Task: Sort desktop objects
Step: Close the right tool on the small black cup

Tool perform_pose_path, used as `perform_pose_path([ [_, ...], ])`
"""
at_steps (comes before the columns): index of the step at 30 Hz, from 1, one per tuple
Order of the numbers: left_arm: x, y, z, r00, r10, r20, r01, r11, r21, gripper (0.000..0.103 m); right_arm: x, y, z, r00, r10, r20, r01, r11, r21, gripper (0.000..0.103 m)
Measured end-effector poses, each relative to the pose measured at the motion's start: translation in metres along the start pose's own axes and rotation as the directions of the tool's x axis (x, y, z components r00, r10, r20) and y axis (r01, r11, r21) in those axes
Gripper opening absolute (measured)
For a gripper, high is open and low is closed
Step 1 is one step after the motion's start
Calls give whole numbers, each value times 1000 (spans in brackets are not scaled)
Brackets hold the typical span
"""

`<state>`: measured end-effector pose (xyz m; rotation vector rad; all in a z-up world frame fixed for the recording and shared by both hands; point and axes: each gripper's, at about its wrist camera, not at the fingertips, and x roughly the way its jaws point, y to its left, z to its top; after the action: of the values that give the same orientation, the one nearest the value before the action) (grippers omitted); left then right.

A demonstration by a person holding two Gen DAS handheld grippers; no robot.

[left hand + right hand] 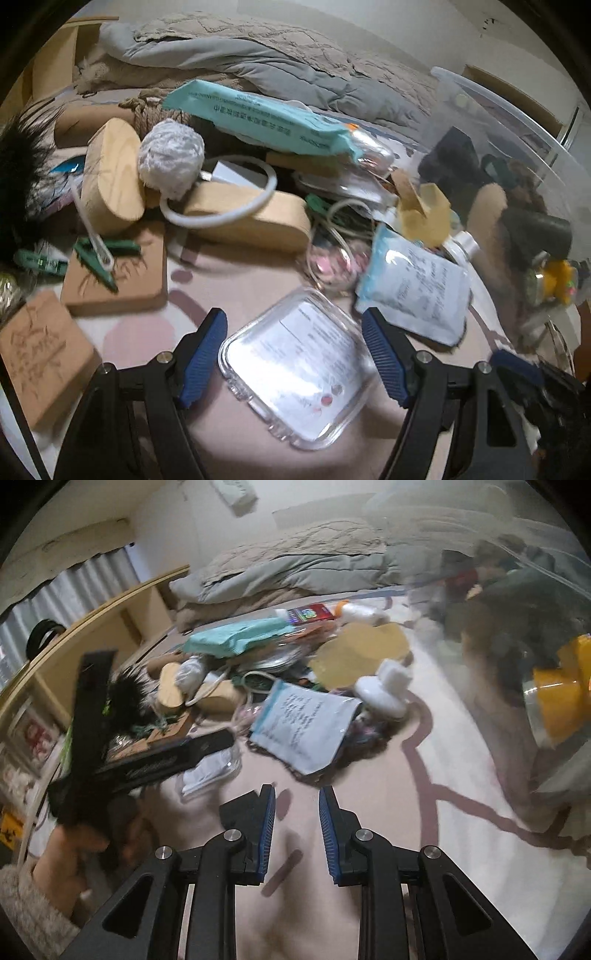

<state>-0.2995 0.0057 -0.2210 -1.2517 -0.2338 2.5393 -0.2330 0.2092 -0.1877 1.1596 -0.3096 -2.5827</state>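
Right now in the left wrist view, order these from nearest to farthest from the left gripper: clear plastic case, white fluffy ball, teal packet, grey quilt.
1. clear plastic case: between the left gripper fingers.
2. white fluffy ball: up left, against the wooden blocks.
3. teal packet: just behind the ball, atop the pile.
4. grey quilt: far back.

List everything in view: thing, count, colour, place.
Clear box: one, transparent with a white label, between the left fingers.
Pouch: one, white and blue, right of the box.
Wooden blocks: two, tan, mid pile.
Yarn ball: one, grey, on the blocks.
Teal packet: one, atop the pile.
Clothespins: two, green, left.
Cork slabs: two, brown, lower left.
Bin: one, clear, right.
Blanket: one, grey, behind.
Left gripper: black, blue pads, straddling the box.
Right gripper: shut, empty.
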Motion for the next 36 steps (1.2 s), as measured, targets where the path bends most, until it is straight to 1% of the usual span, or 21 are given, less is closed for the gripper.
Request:
perform_pose_path([
  [3, -9, -3, -9, 1000, -11, -19, 10, 1000, -4, 75, 2, -6, 5, 999, 42, 5, -42, 999, 34, 25],
  [6, -16, -7, -18, 999, -19, -43, 18, 1000, -1, 75, 5, -7, 7, 999, 46, 9, -46, 998, 51, 25],
  [9, -22, -14, -26, 998, -17, -66, 18, 1000, 16, 74, 11, -9, 9, 998, 56, -9, -55, 996, 71, 25],
  [12, -25, -22, -31, 997, 12, -70, -9, 999, 42, 74, 17, -10, 11, 998, 60, -22, -58, 995, 82, 25],
  [13, -26, -23, -32, 997, 21, -68, -18, 999, 45, 76, 18, -10, 11, 998, 64, -23, -62, 994, 85, 25],
  [16, -25, -26, -36, 997, 46, -54, -44, 998, 49, 77, 20, -8, 13, 995, 93, -22, -91, 992, 88, 25],
  [17, -24, -27, -37, 997, 54, -52, -51, 997, 55, 79, 21, -6, 14, 994, 103, -24, -100, 992, 81, 25],
  [19, -22, -31, -39, 997, 67, -49, -63, 995, 78, 85, 23, -1, 14, 993, 113, -32, -111, 992, 64, 25],
  [21, -18, -35, -38, 995, 92, -45, -87, 991, 100, 87, 27, 3, 14, 991, 124, -43, -121, 991, 54, 25],
  [23, -15, -35, -36, 994, 104, -44, -100, 990, 102, 87, 31, 5, 13, 990, 128, -60, -125, 991, 45, 25],
  [26, -11, -29, -32, 993, 107, -42, -104, 992, 78, 87, 37, 8, 12, 989, 128, -79, -125, 991, 42, 25],
  [28, -9, -26, -31, 992, 122, -39, -119, 990, 70, 79, 39, 5, 12, 987, 136, -88, -132, 990, 56, 25],
  [30, -12, -25, -31, 991, 128, -33, -126, 989, 72, 76, 41, 3, 11, 986, 139, -94, -133, 989, 67, 25],
  [32, -15, -22, -33, 992, 122, -37, -119, 990, 76, 76, 41, 1, 11, 985, 147, -94, -140, 987, 77, 25],
  [36, -25, -24, -42, 988, 145, -46, -139, 984, 111, 76, 41, 2, 10, 983, 154, -97, -147, 986, 76, 25],
])
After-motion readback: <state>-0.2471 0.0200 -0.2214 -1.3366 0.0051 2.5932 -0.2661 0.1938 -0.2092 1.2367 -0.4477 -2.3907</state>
